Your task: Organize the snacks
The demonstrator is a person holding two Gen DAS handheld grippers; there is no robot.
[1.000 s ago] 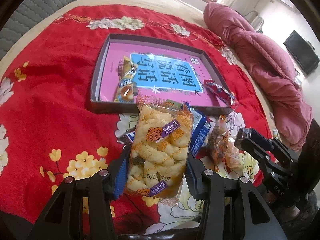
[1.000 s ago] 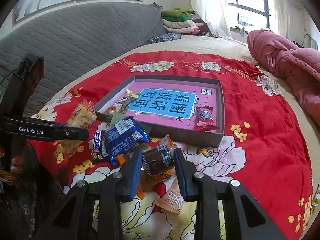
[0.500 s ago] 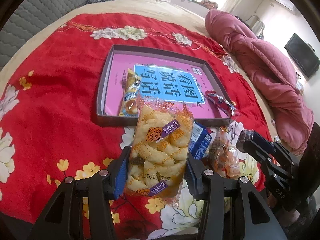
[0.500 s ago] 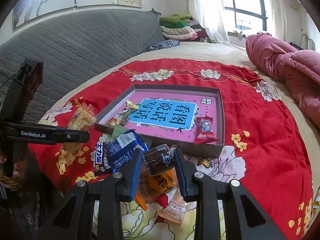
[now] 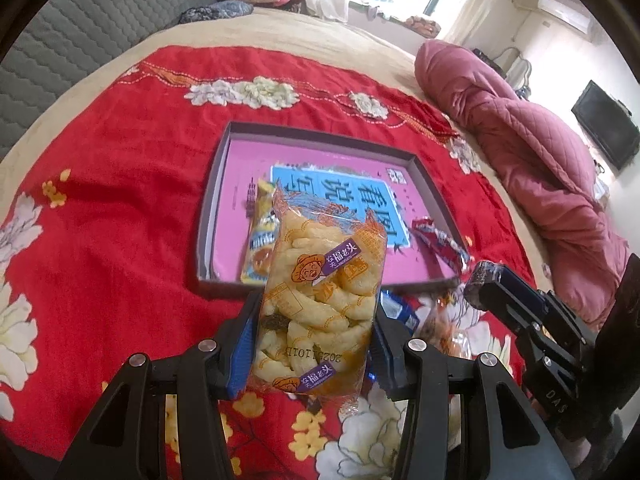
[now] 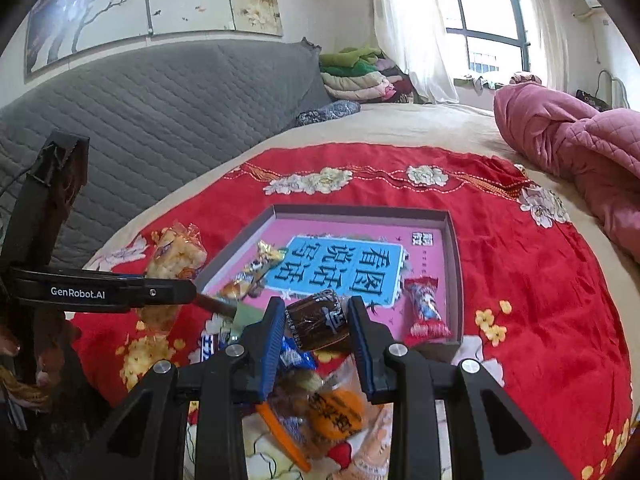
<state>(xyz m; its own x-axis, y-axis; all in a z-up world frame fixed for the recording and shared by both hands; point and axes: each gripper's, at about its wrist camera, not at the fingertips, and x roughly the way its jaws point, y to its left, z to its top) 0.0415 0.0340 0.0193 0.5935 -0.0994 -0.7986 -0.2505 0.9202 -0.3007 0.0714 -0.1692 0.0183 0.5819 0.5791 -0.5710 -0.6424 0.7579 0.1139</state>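
My left gripper (image 5: pixel 316 340) is shut on a clear bag of yellow puffed snacks (image 5: pixel 320 300), held upright above the red blanket, just short of the shallow box (image 5: pixel 208 216). My right gripper (image 6: pixel 318 326) is shut on a small dark brown wrapped snack (image 6: pixel 316 320), lifted over the loose pile. The box (image 6: pixel 454 264) has a pink floor with a blue label. Inside it lie a yellow snack packet (image 5: pixel 260 248) at the left and a red wrapped candy (image 6: pixel 424 308) at the right. The left gripper (image 6: pixel 176 288) with its bag (image 6: pixel 176 252) shows in the right wrist view.
Several loose snacks lie on the blanket in front of the box: a blue packet (image 6: pixel 292 356), an orange packet (image 6: pixel 336 412). A rumpled pink quilt (image 5: pixel 540 160) lies to the right. A grey padded headboard (image 6: pixel 160 120) stands to the left, folded clothes (image 6: pixel 360 76) beyond.
Both grippers have risen with their snacks and tilted upward; the box sits lower in both views and more of the room shows. Both grips are unchanged.
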